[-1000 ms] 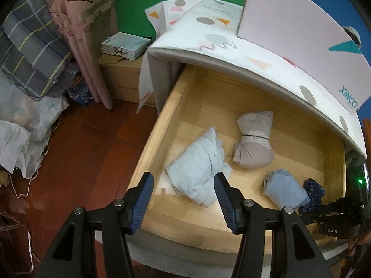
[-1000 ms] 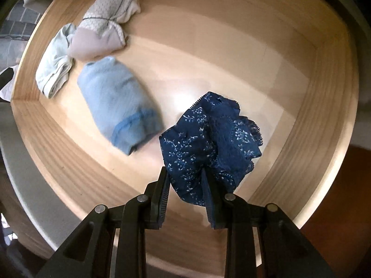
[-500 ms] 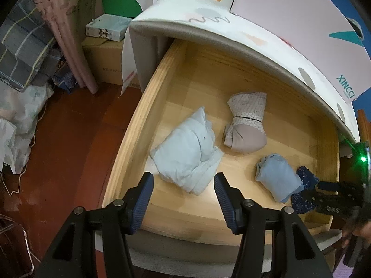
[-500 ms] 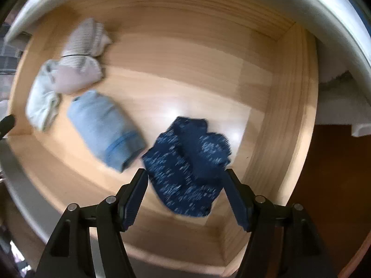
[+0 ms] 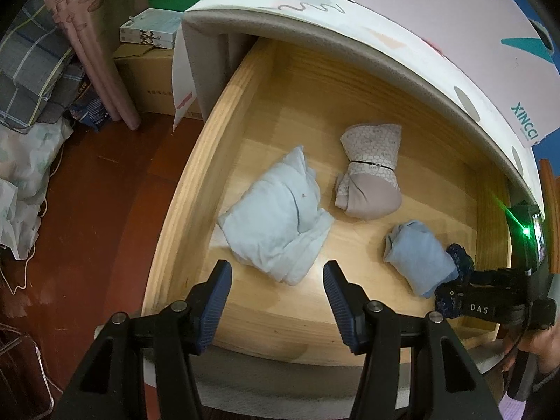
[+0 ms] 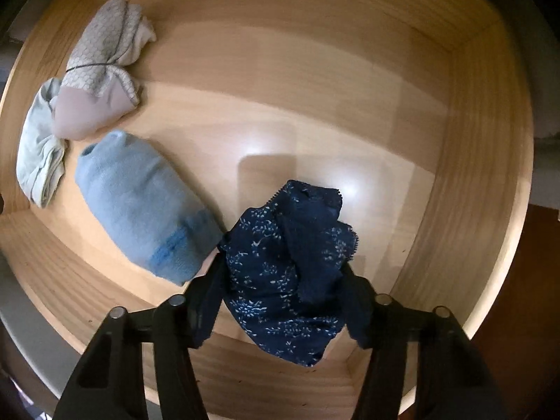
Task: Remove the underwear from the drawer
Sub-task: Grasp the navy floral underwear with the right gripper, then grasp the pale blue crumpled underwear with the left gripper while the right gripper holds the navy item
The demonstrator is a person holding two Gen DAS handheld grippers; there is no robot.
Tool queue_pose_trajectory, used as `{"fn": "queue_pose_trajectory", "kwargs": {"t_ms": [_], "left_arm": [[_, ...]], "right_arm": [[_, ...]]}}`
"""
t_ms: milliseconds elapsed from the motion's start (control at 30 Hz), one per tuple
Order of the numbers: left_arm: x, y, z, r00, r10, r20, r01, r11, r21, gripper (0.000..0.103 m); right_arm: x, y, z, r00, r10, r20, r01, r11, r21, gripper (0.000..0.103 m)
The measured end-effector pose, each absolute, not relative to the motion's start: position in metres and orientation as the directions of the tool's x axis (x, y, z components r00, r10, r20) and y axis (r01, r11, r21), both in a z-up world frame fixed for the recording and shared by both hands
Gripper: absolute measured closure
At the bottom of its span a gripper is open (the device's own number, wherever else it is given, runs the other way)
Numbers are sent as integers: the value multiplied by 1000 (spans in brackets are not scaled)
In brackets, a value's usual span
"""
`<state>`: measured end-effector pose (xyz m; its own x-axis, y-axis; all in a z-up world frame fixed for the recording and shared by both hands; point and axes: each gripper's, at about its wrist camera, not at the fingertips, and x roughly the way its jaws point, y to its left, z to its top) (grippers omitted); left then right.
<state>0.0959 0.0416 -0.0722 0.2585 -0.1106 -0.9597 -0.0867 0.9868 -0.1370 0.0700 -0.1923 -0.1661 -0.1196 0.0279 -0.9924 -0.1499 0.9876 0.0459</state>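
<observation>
A: Looking down, I see the wooden drawer (image 5: 196, 182) pulled way out. Its left wall runs beside the red-brown floor (image 5: 87, 210). A patterned cover (image 5: 350, 35) hangs over the back edge.

B: Is there room to move inside?

A: Yes. The back half of the drawer bottom is bare wood. The right side near the right wall is bare too. All the clothes sit toward the front and the left.

B: What is in it?

A: Four bundles of underwear. The pale blue bundle (image 5: 276, 220) is near the left wall. The beige bundle (image 5: 371, 182) with a thin band around it lies just behind it, to the right. The light blue roll (image 6: 143, 203) is near the front wall. The dark blue flowery underwear (image 6: 287, 269) is just beside that roll, in the front right part.

B: What is the right tool (image 6: 283, 280) doing?

A: It points down at the dark blue underwear. The cloth is between its jaws, and the jaws are closing. Both fingers (image 6: 210, 290) touch the cloth at its sides.

B: And the left tool (image 5: 276, 301)?

A: It hangs over the front edge of the drawer. Its jaws are apart and nothing is between them. The pale blue bundle lies just past its tips.
</observation>
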Motion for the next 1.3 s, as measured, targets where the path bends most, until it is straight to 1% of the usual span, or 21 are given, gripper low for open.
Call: {"fn": "queue_pose_trajectory", "kwargs": {"t_ms": [67, 267, 400, 500, 633, 667, 800, 867, 967, 1133, 1233, 1300], "left_arm": [[96, 41, -72, 259, -108, -960, -85, 987, -134, 47], [96, 40, -72, 260, -110, -959, -73, 988, -134, 47], [99, 39, -76, 230, -127, -965, -57, 988, -144, 47], [104, 35, -82, 183, -144, -972, -36, 987, -153, 47], [114, 31, -80, 188, -119, -975, -4, 993, -121, 47], [117, 30, -79, 186, -116, -976, 0, 993, -118, 47], [136, 23, -76, 149, -159, -976, 43, 987, -154, 47], [146, 18, -78, 145, -138, -980, 68, 989, -129, 47], [159, 11, -85, 129, -90, -987, 101, 992, -77, 47], [175, 1, -102, 99, -50, -994, 153, 988, -34, 47], [184, -4, -108, 113, 3, -994, 185, 982, 24, 47], [190, -6, -111, 121, 18, -992, 195, 980, 42, 47]], "right_arm": [[62, -188, -166, -140, 27, -990, -148, 988, 47, 59], [42, -201, -161, -184, 25, -983, -119, 992, 48, 65], [27, -205, -157, -184, 35, -982, -85, 995, 52, 66], [24, -214, -156, -180, 85, -980, -32, 995, 92, 68], [23, -227, -153, -164, 112, -980, -16, 993, 116, 68], [29, -243, -150, -165, 114, -980, -18, 993, 118, 68], [34, -241, -147, -160, 128, -979, -13, 991, 132, 68], [38, -266, -141, -159, 130, -979, -13, 991, 134, 68], [39, -276, -139, -157, 132, -979, -14, 991, 135, 68], [39, -277, -138, -157, 132, -979, -14, 991, 136, 68], [40, -277, -139, -157, 132, -979, -12, 991, 135, 68], [40, -277, -139, -156, 132, -979, -11, 991, 136, 68]]}}
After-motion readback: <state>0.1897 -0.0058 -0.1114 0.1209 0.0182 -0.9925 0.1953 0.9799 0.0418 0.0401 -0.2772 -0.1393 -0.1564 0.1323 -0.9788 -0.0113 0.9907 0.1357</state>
